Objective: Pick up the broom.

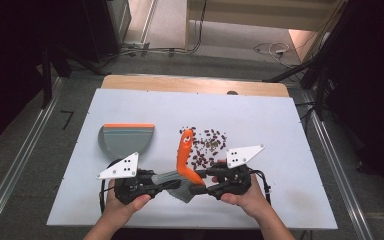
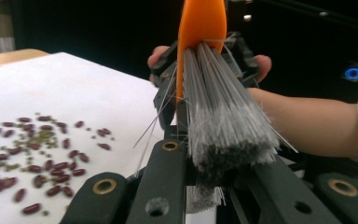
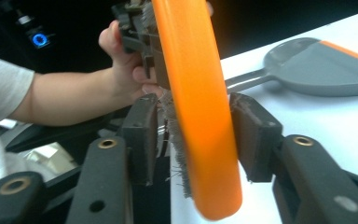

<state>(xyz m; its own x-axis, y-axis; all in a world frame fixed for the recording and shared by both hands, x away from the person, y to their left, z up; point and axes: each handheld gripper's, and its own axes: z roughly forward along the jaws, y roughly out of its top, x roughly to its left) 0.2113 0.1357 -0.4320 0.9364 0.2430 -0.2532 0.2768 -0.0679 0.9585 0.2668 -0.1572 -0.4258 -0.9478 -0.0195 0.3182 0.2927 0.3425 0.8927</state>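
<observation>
An orange-backed brush [image 1: 183, 152] with grey bristles [image 1: 172, 176] is held up over the near part of the white table [image 1: 280, 130]. My left gripper [image 1: 163, 181] is shut on the bristle tuft [image 2: 223, 116], which runs up between its jaws [image 2: 214, 158] to the orange back [image 2: 200, 28]. From the other side, my right gripper [image 1: 200, 181] is shut on the orange back [image 3: 200, 116], one pad against the plastic and the other against frayed bristles [image 3: 196, 135]. Red beans [image 1: 207, 147] mixed with small green ones lie scattered just beyond the brush.
A grey dustpan [image 1: 126, 139] with an orange lip lies flat at the left of the table, its handle pointing toward the grippers [image 3: 317, 67]. The bean scatter [image 2: 37, 154] covers the table's middle. Cables lie on the floor beyond the far edge.
</observation>
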